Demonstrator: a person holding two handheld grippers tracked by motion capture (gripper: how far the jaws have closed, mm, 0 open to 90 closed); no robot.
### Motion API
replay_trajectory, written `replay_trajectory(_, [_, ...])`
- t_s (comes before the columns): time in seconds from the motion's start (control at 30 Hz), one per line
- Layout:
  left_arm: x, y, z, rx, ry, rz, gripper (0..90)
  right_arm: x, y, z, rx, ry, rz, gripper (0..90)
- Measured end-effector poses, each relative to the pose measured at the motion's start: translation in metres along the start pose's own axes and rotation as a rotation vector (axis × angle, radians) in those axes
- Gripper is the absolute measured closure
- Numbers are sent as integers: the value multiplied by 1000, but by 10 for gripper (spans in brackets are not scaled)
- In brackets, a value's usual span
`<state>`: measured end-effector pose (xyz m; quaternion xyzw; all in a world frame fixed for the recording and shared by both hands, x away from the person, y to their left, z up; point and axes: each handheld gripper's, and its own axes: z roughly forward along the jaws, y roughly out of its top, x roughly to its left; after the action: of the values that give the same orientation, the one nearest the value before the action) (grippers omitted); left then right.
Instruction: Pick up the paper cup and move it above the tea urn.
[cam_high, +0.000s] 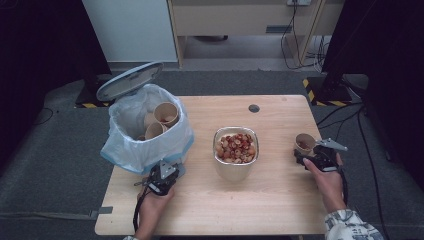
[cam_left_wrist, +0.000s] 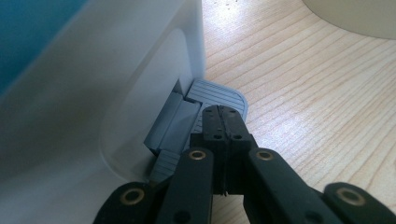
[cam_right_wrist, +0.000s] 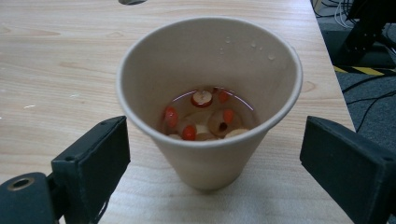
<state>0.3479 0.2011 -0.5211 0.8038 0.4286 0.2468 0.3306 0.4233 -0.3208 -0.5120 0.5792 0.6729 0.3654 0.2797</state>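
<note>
Right claw gapes either side of the paper cup; left claw, clamped together, presses the bin pedal

Left claw shut, low — right claw spread wide, level.

The cup is plain tan paper, holding pinkish liquid with red and cream pieces, and the bowl is pale cream, heaped with the same red, tan and cream bits. The table is light wood with fine darker grain lines and one small dark grey disc; the bin is white with a grey ribbed pedal, a pale blue-grey lid and a translucent white bag showing blue at its lower edge. Both grippers are black with brass-coloured rivets, the sleeve is white with a dark scattered print, and the floor is dark grey with yellow-and-black striped tape
</note>
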Motion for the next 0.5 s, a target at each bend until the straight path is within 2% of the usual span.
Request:
replay_trajectory(0.27, [0,0,0,0,-1,0,895,2,1,10,-15,-4,12,101])
replay_trajectory(0.5, [0,0,0,-1,-2,-1,895,4,5,13,-8,-9,-7,113])
